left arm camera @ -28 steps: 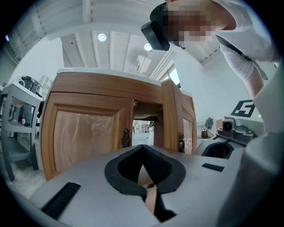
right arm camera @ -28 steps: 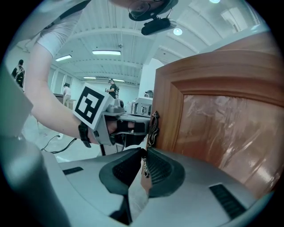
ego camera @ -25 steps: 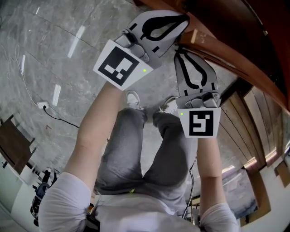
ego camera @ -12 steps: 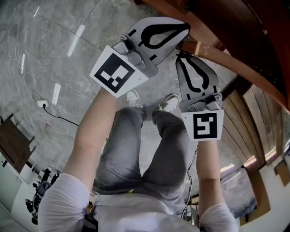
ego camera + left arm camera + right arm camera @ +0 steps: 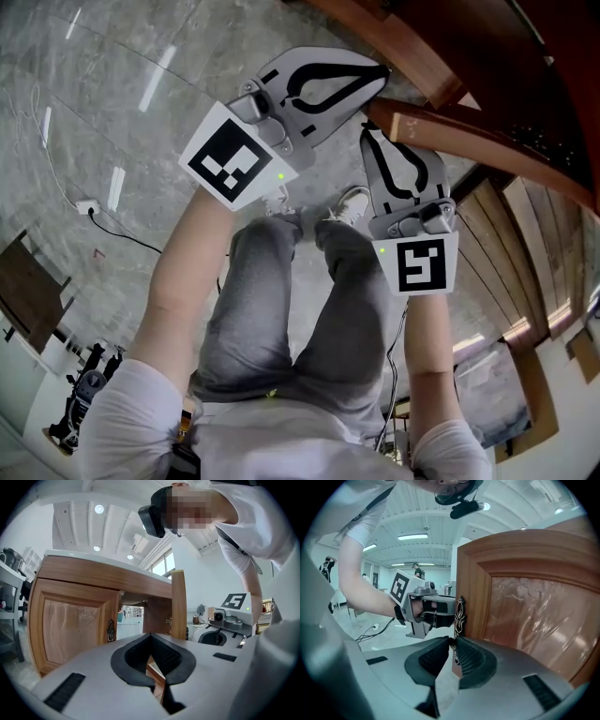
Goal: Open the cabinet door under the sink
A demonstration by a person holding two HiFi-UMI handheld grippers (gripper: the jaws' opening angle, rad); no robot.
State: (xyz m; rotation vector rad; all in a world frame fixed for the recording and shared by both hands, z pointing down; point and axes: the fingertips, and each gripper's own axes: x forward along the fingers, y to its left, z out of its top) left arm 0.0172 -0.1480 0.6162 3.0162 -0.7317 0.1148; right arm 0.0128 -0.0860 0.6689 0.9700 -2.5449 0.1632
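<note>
Right gripper view, nearest plane: the right gripper (image 5: 453,645) had its fingers (image 5: 474,660) pinched on the ornate metal handle (image 5: 460,616). This handle was fixed at the free edge of the cabinet door (image 5: 534,602), a wooden frame round a panel covered in wrinkled film. Just past the handle, off the door's edge, the left gripper (image 5: 433,612) was level with it, its marker cube (image 5: 400,588) turned toward the camera.

Left gripper view: the left fingers were drawn together at the tips and held nothing, and bare wood showed through the hollow between them. Behind them the cabinet door stood open, seen edge-on as an upright post, with the right gripper just beside it on the right. Farther back lay the cabinet opening (image 5: 131,618). To its left a second door (image 5: 75,630) sat shut, with a small pull (image 5: 110,630) at its inner edge.

Head view: both grippers met at the door's edge, above grey-trousered legs (image 5: 309,309) and a marbled floor (image 5: 94,94).
</note>
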